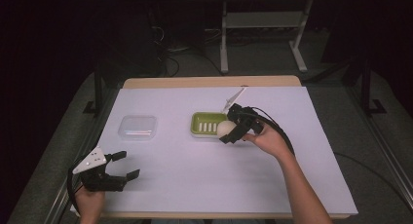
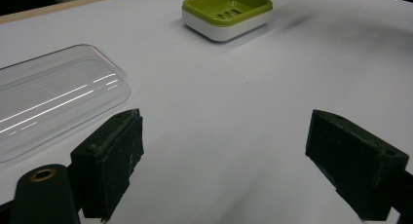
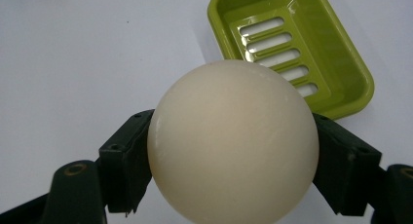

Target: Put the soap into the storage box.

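Cream ball clamped between right gripper fingers, held at the green soap dish near edge, left gripper fingers spread wide, empty, beside clear lid on tabletop

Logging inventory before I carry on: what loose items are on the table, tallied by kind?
Green slotted plastic soap dish: 1
Clear plastic lid: 1
Cream round soap, held over the dish's edge by the right gripper: 1
Total: 3
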A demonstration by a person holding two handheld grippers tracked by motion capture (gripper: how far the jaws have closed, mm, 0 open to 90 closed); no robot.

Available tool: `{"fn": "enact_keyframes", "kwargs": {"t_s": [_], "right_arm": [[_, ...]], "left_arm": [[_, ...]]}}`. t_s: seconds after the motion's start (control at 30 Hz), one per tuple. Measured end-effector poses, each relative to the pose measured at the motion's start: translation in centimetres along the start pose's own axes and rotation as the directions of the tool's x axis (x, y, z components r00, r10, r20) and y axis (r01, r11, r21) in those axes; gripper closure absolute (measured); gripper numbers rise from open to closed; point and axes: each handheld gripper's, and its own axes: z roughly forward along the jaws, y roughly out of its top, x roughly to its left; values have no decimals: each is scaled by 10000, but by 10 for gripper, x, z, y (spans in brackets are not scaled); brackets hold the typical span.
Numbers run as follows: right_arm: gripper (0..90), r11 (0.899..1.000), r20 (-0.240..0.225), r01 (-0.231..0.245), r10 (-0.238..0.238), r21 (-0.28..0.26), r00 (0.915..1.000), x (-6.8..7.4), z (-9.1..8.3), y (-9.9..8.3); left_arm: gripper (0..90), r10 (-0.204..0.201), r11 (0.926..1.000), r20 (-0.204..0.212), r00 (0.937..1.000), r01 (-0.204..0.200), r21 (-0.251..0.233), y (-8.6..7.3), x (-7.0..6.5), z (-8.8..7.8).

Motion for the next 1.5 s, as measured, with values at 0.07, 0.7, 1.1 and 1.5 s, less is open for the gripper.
{"fn": "enact_keyframes", "kwargs": {"t_s": [0.07, 0.7, 1.1, 1.5], "right_arm": [[238, 10000, -37, -69, 69, 29, 10000, 0, 0, 1], [238, 9996, 14, 190, -190, 193, 9998, -9, 3, 28], [238, 9995, 9, 269, -269, 168, 9996, -14, 8, 42], [238, 9989, -81, 175, -172, 423, 9998, -21, 21, 44]], "left_arm": [[132, 3, 10000, 1, 10000, -3, 1, 0, 0, 0], [132, 3, 10000, 10, 10000, -3, -8, 0, 0, 0], [132, 11, 10000, 2, 10000, -11, -28, 0, 0, 0], [132, -7, 10000, 10, 10000, 7, -28, 0, 0, 0]]}}
